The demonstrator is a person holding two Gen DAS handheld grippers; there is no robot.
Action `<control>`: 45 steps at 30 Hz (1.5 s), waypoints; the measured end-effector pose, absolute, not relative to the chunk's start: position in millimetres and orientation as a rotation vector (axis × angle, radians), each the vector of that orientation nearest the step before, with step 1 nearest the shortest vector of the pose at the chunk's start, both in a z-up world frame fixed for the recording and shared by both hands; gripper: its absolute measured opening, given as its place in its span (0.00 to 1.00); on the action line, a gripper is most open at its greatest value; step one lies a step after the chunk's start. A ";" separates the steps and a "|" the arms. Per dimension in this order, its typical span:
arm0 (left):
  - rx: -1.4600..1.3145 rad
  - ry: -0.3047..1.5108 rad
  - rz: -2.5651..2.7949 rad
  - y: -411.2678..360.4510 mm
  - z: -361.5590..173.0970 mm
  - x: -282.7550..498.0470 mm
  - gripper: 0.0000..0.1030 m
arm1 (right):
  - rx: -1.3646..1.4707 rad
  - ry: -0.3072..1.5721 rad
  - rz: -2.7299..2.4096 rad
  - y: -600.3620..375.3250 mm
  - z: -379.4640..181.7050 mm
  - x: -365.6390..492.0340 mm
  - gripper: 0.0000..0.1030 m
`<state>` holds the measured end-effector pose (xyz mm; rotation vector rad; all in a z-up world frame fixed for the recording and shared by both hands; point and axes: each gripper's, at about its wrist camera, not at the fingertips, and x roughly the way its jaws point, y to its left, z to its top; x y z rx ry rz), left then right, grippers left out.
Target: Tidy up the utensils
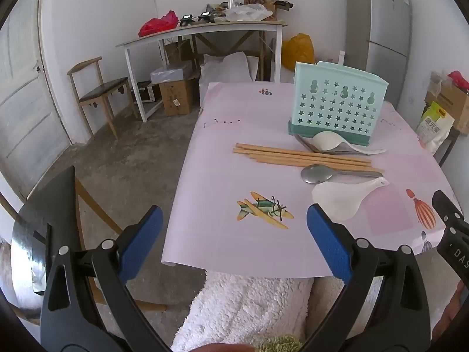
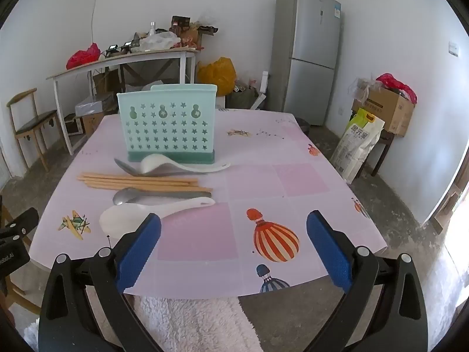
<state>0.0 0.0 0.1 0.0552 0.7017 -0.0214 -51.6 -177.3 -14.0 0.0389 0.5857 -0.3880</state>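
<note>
Both the left gripper and right gripper hang wide apart, empty, at the table's near edge. Wooden chopsticks, metal spoons and white spoons lie before the mint utensil holder.

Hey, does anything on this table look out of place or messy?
Yes. The chopsticks, two metal spoons and two white spoons lie loose on the table in front of the mint utensil holder, not in it. Nothing looks spilled or broken.
</note>
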 end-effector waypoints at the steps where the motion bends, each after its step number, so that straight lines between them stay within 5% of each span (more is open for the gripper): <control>1: 0.053 0.702 -0.022 0.1 0.3 -0.1 0.92 | 0.040 0.588 -0.387 -177.1 -14.2 -51.4 0.94; 45: 0.033 0.731 -0.027 4.3 -8.0 2.7 0.92 | 0.029 0.587 -0.390 -173.3 -12.1 -49.0 0.94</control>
